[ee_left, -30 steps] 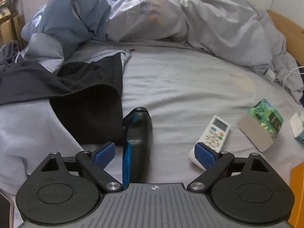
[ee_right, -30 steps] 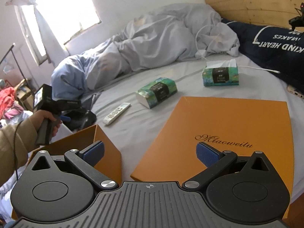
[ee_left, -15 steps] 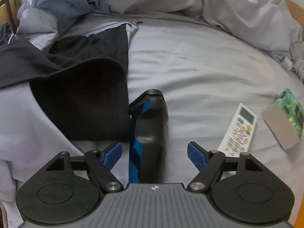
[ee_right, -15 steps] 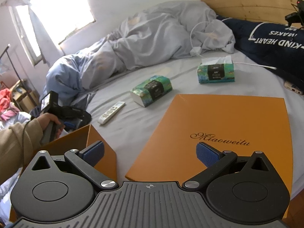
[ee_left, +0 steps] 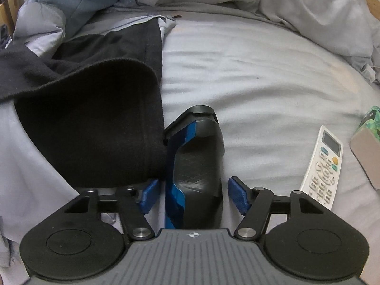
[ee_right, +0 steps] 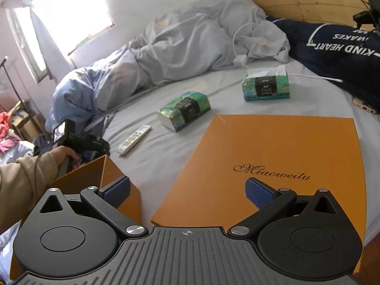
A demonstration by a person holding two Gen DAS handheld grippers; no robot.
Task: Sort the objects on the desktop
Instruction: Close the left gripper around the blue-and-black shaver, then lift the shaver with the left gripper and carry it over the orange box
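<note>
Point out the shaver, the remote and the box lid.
shaver (ee_left: pixel 199 166), left wrist view, on its textured grip.
remote (ee_left: pixel 326 163), left wrist view, on its buttons.
box lid (ee_right: pixel 280 147), right wrist view, on its bare top.

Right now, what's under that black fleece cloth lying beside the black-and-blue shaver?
Pale grey bedsheet shows all round the black fleece cloth, whose edge touches the black-and-blue shaver. Whatever lies beneath the cloth is covered and cannot be seen.

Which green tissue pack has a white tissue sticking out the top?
The upright green tissue box farther away, near the dark blue pillow, has white tissue poking out. The other green tissue pack, lying tilted nearer the white remote control, shows none.
</note>
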